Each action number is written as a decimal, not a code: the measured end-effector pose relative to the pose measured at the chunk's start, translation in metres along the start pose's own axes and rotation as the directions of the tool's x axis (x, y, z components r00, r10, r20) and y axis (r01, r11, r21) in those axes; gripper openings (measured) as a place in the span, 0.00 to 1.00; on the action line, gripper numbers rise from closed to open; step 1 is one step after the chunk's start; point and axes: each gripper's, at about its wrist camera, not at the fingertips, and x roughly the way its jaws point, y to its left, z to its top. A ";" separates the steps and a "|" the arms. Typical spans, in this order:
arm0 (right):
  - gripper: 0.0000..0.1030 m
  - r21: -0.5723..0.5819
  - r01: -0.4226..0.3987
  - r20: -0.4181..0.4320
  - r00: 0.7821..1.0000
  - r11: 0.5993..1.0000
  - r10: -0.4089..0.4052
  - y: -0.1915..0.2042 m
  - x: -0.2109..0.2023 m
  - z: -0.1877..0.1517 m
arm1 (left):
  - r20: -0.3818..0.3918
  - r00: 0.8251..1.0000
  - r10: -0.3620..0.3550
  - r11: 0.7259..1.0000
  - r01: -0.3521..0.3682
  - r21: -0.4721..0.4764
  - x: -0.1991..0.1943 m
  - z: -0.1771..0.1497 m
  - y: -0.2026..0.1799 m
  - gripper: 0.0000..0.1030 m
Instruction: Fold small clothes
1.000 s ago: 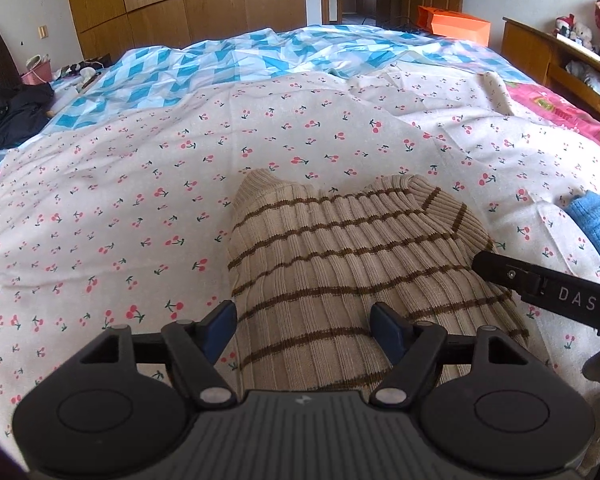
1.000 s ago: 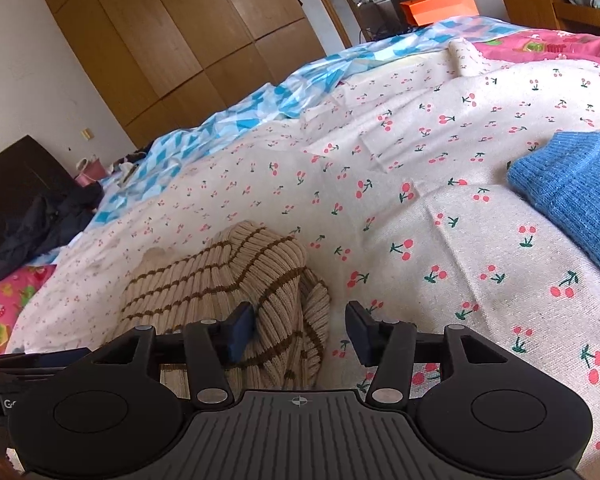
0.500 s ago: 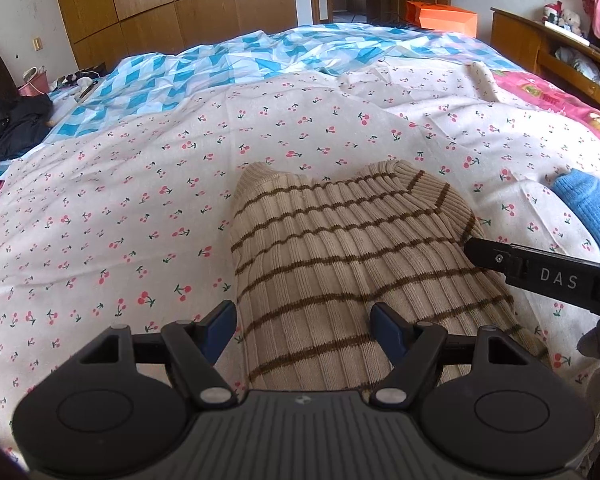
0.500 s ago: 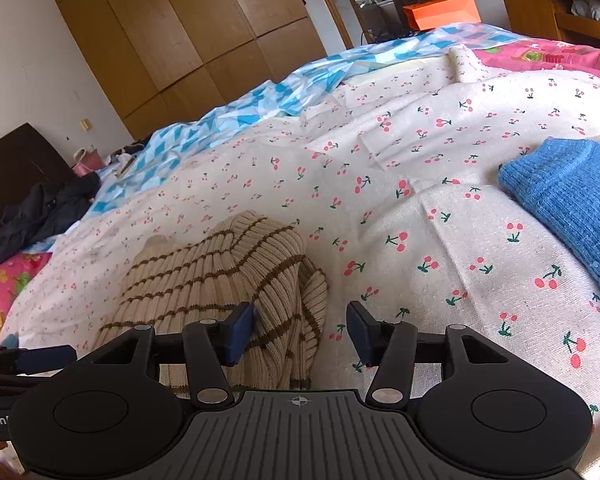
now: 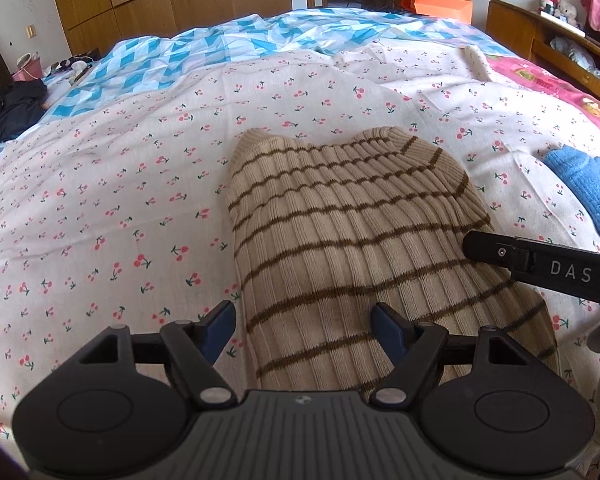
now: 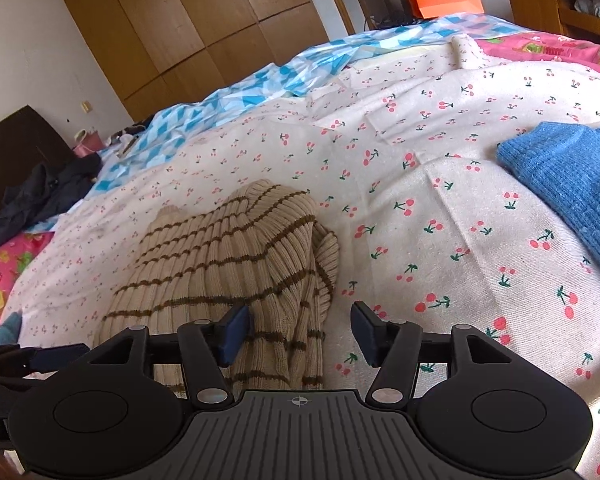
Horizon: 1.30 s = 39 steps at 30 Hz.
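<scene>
A beige striped sweater (image 5: 340, 248) lies bunched on the cherry-print bedspread (image 5: 120, 200), near its front edge, with a blue sweater (image 6: 572, 172) lying apart off to the right. Both tongs stand wide open and grip nothing — the left gripper (image 5: 303, 328) straddles the sweater's near left edge, and the right gripper (image 6: 300, 330) straddles its near right edge, where the knit is doubled over. This looks like the start of a fold: the next move calls for both to close on those near corners evenly — catching only the knit, not the bedspread beneath.
</scene>
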 end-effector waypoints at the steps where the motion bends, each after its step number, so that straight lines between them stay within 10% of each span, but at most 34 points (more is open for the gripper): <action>1: 0.55 -0.001 0.005 0.003 1.000 1.000 -0.005 0.000 -0.002 -0.002 | -0.001 1.000 -0.003 1.000 0.003 -0.003 0.000 -0.001 0.001 0.77; 39: 0.72 0.117 -0.034 -0.040 0.998 0.993 0.039 -0.027 -0.006 -0.007 | 0.030 0.979 -0.200 0.949 0.201 -0.242 0.001 -0.006 0.062 0.83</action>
